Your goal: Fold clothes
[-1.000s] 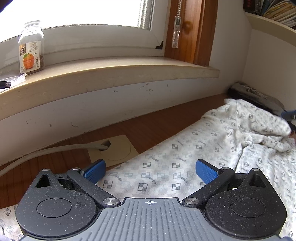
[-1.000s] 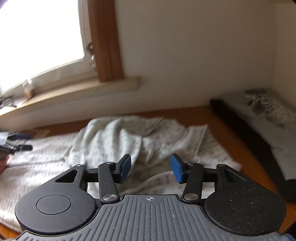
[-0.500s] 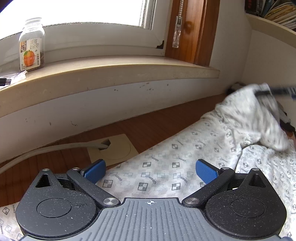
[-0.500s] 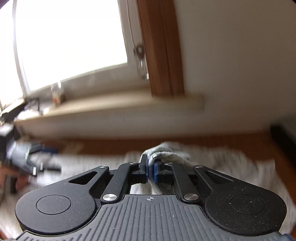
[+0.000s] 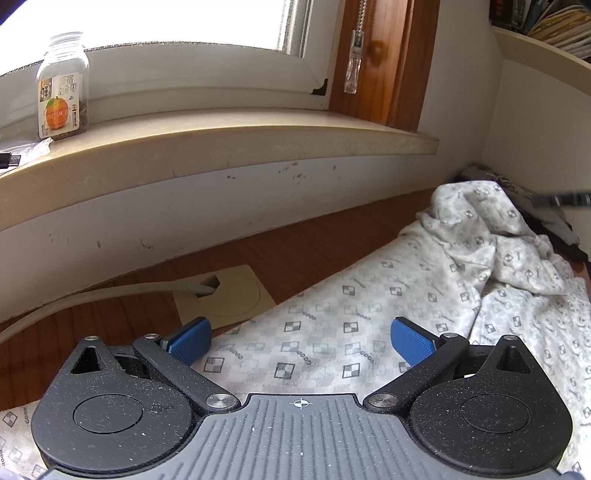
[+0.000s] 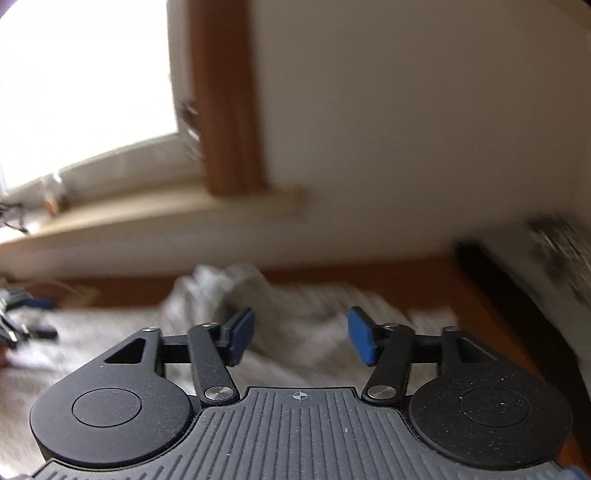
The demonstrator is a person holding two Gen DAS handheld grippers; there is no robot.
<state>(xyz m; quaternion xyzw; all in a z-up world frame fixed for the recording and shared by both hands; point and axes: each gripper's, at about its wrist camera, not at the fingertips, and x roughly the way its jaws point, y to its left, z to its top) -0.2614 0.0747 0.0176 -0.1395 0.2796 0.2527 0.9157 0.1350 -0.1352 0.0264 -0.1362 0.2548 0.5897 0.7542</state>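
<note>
A white garment printed with small checkered squares lies spread on the wooden table, bunched into a heap at its far right end. My left gripper hovers open over the flat part, nothing between its blue pads. In the blurred right wrist view the same garment lies rumpled ahead. My right gripper is above it with its jaws opening and no cloth between them. A blurred dark streak at the far right edge of the left wrist view is the right gripper, beyond the heap.
A window sill runs along the back wall with a glass jar on it. A beige cable plate with a grey cable sits in the table. Dark folded cloth lies at the right. Books stand on a shelf above.
My right gripper shut on a fold of the garment and lifted it, then let go and drew back; the heap has dropped into a new bunched shape. My left gripper stayed still and open.
</note>
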